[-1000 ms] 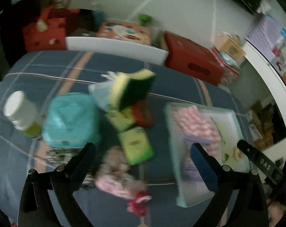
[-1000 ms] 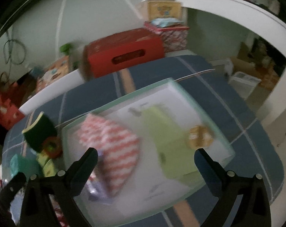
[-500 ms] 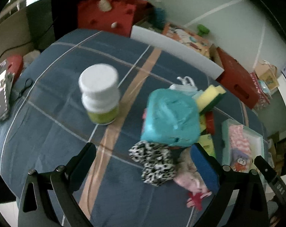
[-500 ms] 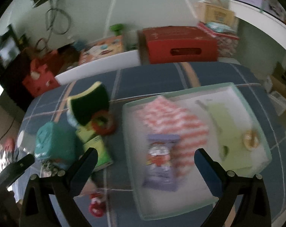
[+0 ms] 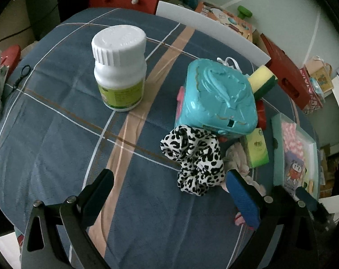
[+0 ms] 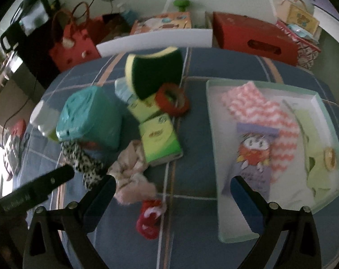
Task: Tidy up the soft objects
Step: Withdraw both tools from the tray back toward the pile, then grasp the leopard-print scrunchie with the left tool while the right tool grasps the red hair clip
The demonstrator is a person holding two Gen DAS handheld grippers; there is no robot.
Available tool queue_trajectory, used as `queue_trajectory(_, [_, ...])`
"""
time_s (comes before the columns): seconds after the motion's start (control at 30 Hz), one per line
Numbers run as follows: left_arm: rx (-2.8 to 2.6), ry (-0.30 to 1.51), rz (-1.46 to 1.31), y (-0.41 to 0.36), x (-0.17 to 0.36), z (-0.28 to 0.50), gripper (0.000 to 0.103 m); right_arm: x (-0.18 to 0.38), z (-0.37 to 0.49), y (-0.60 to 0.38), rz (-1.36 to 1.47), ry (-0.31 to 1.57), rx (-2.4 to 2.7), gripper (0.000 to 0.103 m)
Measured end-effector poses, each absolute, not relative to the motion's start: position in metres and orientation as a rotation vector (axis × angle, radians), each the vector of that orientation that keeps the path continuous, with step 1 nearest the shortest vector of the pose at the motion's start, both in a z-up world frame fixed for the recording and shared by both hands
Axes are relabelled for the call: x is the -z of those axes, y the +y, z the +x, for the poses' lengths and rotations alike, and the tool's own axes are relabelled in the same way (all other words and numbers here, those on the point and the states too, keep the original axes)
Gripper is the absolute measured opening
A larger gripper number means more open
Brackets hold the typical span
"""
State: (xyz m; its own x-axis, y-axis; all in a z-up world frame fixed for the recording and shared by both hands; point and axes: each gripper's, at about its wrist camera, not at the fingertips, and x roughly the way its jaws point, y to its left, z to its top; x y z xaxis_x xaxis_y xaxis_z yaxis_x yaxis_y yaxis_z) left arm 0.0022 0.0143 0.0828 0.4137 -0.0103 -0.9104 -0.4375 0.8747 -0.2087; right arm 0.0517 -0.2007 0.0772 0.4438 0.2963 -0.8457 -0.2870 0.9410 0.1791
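Left tool (image 5: pixel 169 192), nearest the viewer, is hanging with its jaws spread wide and holding nothing, low over the plaid-covered counter (image 5: pixel 57 134). Its blue-padded right finger is sitting just beside the leopard-print scrunchie (image 5: pixel 193 159), which is lying against the front corner of the teal plastic case (image 5: pixel 216 103). Right tool (image 6: pixel 171 199) is likewise standing wide and empty, hovering above the pink fabric bundle (image 6: pixel 133 177) and the small red trinket (image 6: pixel 148 220).

Just beyond the scrunchie, the green tissue packs (image 6: pixel 159 141) are lying flat, and a red ring (image 6: pixel 172 100) and a yellow-green sponge (image 6: pixel 153 74) are crowding behind them. A white bottle (image 5: pixel 120 71) is standing upright, well apart to the left. To the right, the pale green tray (image 6: pixel 214 134) is already holding a pink chevron cloth (image 6: pixel 268 116), a cartoon-printed pouch (image 6: pixel 254 154) and a light green cloth (image 6: pixel 313 139).

Judged step: the left tool is lining up on the scrunchie for transfer to the tray. To do this well, the tool should be shifting right until the fabric sits between both fingers, descending until the pads are brushing the cloth, then pinching the bunched middle rather than one loose fold, keeping clear of the case and the pink bundle.
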Motion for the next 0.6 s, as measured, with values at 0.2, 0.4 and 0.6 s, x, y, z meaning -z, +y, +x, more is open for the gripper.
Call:
queue_trajectory(0.2, [-0.243, 1.146, -0.489, 0.021, -0.078, 0.001, 0.100, -0.065, 0.044, -0.198, 0.014, 1.090, -0.353, 0.103])
queue_trajectory(0.4, [-0.225, 1.180, -0.509, 0.023, -0.069, 0.006, 0.100, -0.048, 0.035, -0.188, 0.000, 1.143, -0.379, 0.103])
queue_trajectory(0.6, [-0.190, 1.197, -0.527, 0.022, -0.066, 0.011, 0.100, -0.038, 0.027, -0.176, -0.037, 1.162, -0.390, 0.103])
